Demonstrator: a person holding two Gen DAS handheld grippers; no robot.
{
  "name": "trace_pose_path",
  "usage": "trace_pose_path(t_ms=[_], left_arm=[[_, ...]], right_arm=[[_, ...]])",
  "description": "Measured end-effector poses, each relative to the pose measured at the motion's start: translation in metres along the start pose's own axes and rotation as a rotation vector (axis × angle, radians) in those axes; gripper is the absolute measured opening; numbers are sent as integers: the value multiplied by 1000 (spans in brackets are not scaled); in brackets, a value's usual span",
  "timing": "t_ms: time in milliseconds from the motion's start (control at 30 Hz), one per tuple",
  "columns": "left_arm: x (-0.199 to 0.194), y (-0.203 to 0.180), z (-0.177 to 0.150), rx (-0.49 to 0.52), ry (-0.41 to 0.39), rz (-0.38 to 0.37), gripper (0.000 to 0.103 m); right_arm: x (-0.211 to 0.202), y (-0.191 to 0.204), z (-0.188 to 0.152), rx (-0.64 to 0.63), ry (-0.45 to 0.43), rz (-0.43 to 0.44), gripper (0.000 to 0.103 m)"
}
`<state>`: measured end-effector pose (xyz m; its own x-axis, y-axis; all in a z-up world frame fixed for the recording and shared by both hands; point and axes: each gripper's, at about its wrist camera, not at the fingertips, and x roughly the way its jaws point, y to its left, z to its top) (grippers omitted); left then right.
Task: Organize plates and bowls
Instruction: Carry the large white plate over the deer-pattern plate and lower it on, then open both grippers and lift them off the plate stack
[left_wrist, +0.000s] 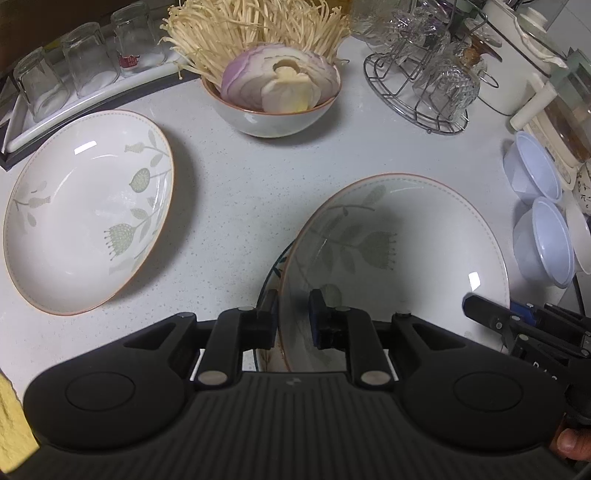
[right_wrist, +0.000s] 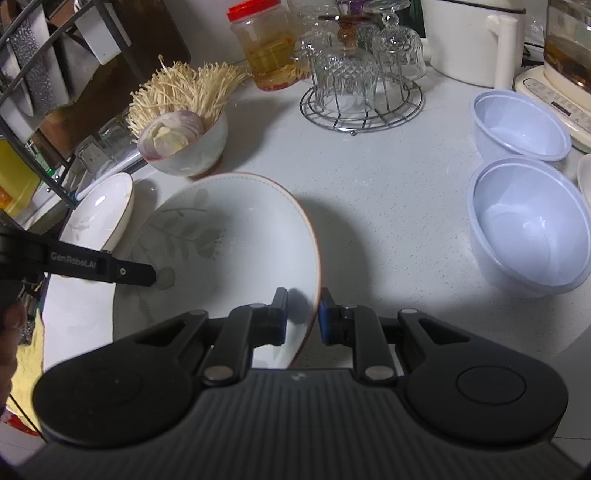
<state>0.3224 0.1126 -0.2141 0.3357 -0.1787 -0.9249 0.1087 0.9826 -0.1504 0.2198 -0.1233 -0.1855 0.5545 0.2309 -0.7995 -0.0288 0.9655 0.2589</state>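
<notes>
left gripper (left_wrist: 293, 317) clamps near-left rim of floral plate (left_wrist: 399, 236) | right gripper (right_wrist: 303, 314) straddles its opposite rim, contact unclear | plate tilted over a patterned plate (left_wrist: 271, 273) beneath | step: two-handed stacking, judged | next: level, lower, release evenly | beyond: second floral plate (left_wrist: 88, 210), vegetable bowl (left_wrist: 273, 118), plastic bowls (right_wrist: 528, 225) on counter (left_wrist: 236, 184)

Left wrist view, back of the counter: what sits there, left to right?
Upturned clear glasses on a white tray → white ceramic bowl of sliced onion and enoki mushrooms → round wire rack of cut-glass cups → white plastic bowls.
</notes>
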Motion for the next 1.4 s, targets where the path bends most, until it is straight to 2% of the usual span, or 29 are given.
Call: trace_pose_path(t_ms=[267,400,533,667,1000,1133,1267,1400], left_arm=[[3,5,2,-33,29,-26,20],[2,14,2,-83,55,-65,21],[2,31,-2,-161,125,-135,24],[-2,43,-5,-226,142,-184,24],[-13,54,-15,-272,187,-241,31],[-22,59,-18,-281,172,-253,42],[-31,61,-18,-284,145,-240,43],[-52,58,-17,-268,78,-222,43]], right_arm=[[3,1,5,-30,-11,-7,22],[6,2,6,-34,-9,-8,23],[9,5,6,-28,1,-13,24],[15,8,5,-11,14,-14,26],[18,11,7,-7,8,-28,27],[18,13,9,2,0,-46,28],[18,14,11,17,-1,-58,28],[11,13,15,31,-18,-78,28]])
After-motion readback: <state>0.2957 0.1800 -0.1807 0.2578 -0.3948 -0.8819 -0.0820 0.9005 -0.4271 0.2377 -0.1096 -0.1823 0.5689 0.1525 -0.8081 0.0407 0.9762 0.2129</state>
